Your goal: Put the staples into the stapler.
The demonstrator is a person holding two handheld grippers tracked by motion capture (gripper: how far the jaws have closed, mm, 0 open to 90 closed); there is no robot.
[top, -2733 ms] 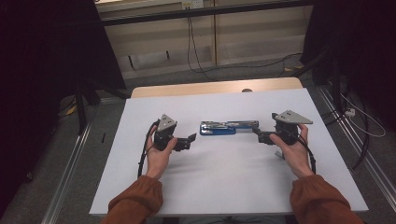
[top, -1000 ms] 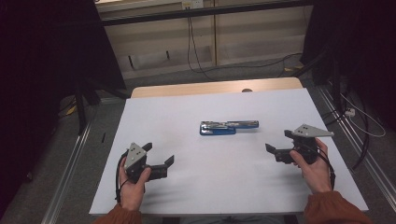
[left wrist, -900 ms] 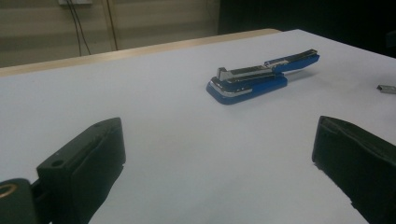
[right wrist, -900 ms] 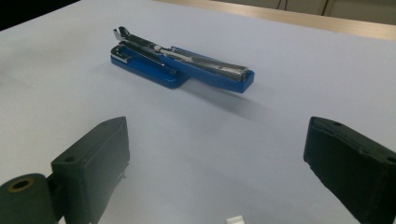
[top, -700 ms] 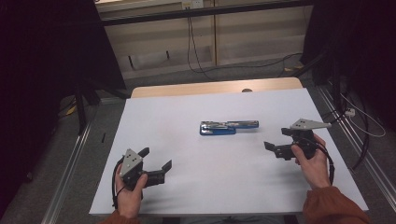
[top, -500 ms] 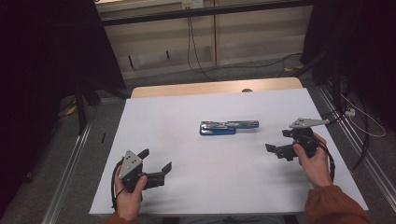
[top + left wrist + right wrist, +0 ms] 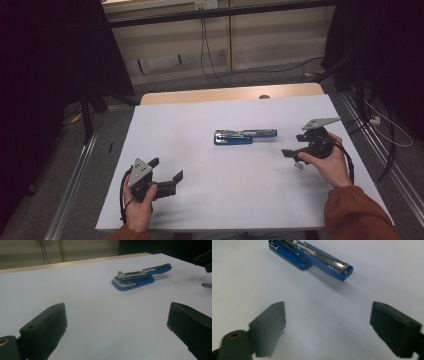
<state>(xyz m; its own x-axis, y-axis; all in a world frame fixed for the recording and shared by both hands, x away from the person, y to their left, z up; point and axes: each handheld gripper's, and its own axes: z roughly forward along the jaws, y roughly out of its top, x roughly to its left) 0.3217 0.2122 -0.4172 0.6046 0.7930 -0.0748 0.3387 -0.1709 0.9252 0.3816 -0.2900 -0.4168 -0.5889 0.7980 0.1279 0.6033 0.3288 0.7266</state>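
Two grippers parked wide, nothing held. Left gripper at 7 o'clock on the table, jaws spread full. Right gripper at 3 o'clock, jaws equally wide, empty. Stapler lies flat, hinged open, near table centre, between them and well apart from both. My read: both are placed back to leave it clear.

Dim room, dark at the edges; my white worktop is evenly lit from above. Soft shadows, no glare. My near jaws look blurred.
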